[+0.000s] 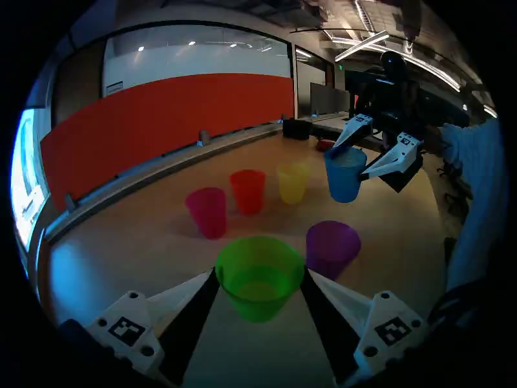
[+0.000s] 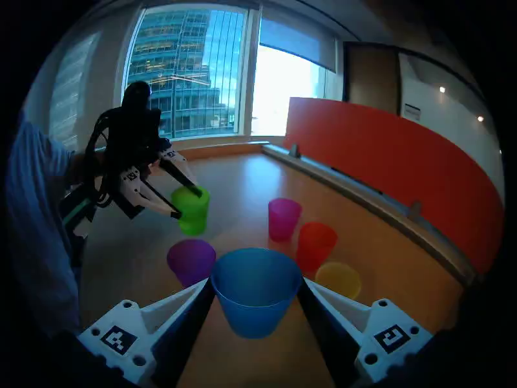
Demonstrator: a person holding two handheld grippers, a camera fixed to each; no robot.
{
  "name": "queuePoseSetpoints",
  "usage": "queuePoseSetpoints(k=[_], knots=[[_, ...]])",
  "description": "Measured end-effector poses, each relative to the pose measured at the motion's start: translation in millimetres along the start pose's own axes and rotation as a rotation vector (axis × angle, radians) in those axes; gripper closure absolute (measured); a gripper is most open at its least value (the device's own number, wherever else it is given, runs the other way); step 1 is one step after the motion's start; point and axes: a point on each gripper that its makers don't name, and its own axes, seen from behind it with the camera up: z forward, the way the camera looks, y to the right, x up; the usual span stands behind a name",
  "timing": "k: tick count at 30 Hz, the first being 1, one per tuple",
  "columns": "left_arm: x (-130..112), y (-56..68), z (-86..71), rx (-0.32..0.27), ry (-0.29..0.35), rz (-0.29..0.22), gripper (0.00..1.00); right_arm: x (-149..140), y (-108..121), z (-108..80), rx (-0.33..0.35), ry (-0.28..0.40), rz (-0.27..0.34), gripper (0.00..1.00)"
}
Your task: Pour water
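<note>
My left gripper (image 1: 259,284) is shut on a green cup (image 1: 260,277), held upright above the wooden table (image 1: 129,258). The same green cup (image 2: 191,209) and left gripper (image 2: 187,202) appear farther off in the right gripper view. My right gripper (image 2: 256,291) is shut on a blue cup (image 2: 256,289), also upright. In the left gripper view the blue cup (image 1: 344,173) hangs above the table at the right, pinched by the right gripper (image 1: 346,161). Whether either cup holds water I cannot tell.
On the table stand a purple cup (image 1: 332,247), a pink cup (image 1: 207,211), an orange-red cup (image 1: 248,191) and a yellow cup (image 1: 293,182). A red wall panel (image 1: 168,123) runs along the far edge. A person's sleeve (image 1: 478,194) is at the right.
</note>
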Motion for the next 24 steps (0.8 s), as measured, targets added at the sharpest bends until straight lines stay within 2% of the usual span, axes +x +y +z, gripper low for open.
queuePoseSetpoints(k=[12, 24], knots=[[-16, -1.0, 16.3, -0.017, -0.034, 0.000, 0.13, -13, 1, 9.3, -0.001, -0.026, 0.003, 0.08], [-25, -1.7, 26.2, -0.024, -0.047, -0.009, 0.13, -22, -1, 17.6, -0.003, -0.046, 0.003, 0.08]])
